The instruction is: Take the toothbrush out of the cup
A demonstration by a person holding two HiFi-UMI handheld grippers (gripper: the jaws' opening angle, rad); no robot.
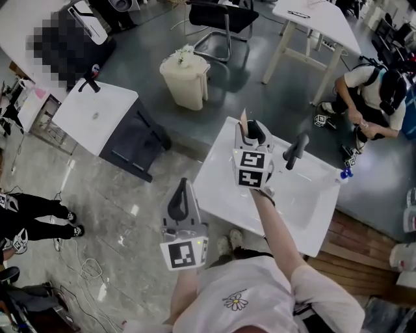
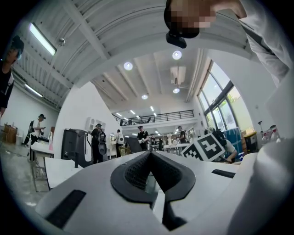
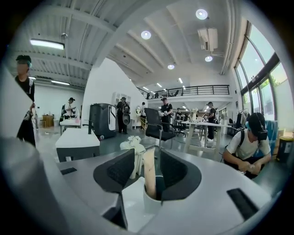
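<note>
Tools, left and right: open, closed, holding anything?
Left tool: closed, empty.
Right tool: open; toothbrush in the cup stands between its jaws, not gripped.

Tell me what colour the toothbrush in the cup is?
Pale tan toothbrush, clearest in the right gripper view.

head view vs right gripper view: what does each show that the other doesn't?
Head view only: the left gripper beside the sink, and the faucet.
Right gripper view only: the jaws of the right gripper standing apart, with the toothbrush upright in the white cup between them, pads not closed on it; also the ceiling lights.
Both: the toothbrush's top, the bin, the seated person, the black chair.
</note>
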